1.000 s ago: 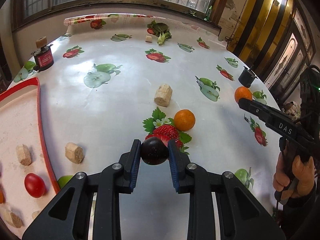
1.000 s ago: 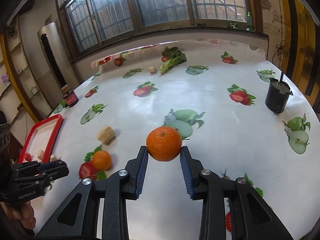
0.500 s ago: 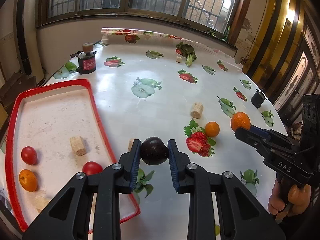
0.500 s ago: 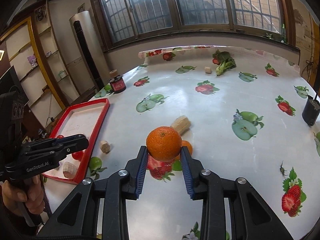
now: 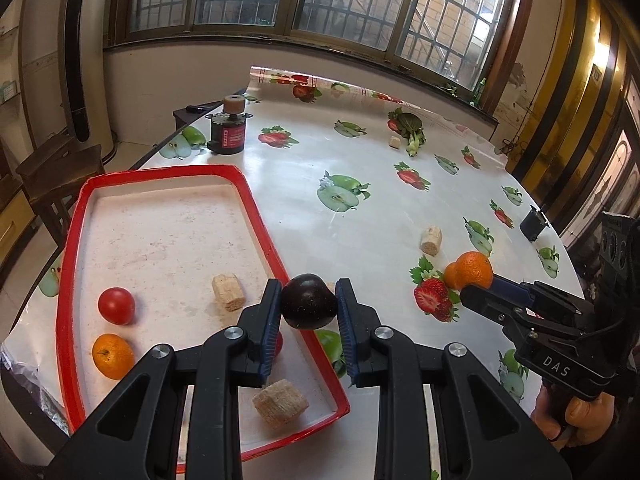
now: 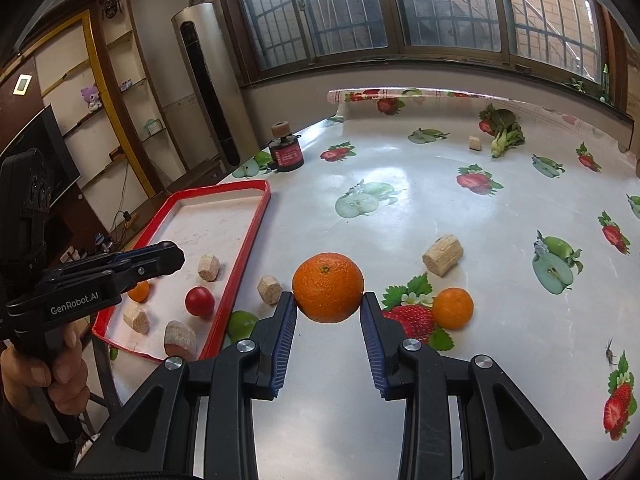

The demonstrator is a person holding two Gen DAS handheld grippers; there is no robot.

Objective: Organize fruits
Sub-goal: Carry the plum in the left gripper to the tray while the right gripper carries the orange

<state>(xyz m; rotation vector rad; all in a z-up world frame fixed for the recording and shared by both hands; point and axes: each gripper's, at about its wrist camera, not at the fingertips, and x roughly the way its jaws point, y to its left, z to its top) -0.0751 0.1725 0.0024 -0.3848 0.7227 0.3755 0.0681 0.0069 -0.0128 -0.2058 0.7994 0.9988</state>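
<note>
In the red tray (image 5: 256, 216) lie a tomato (image 5: 116, 305) and orange (image 5: 113, 356); left claw (image 5: 308, 304) pinches a plum (image 5: 308, 301).

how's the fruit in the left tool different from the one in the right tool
The left tool holds a dark purple plum; the right tool holds a bright orange. The plum's skin is smooth and glossy, the orange's pitted. The plum hangs over the red tray's edge, the orange over the tablecloth. Both are round and clamped between blue pads.
</note>
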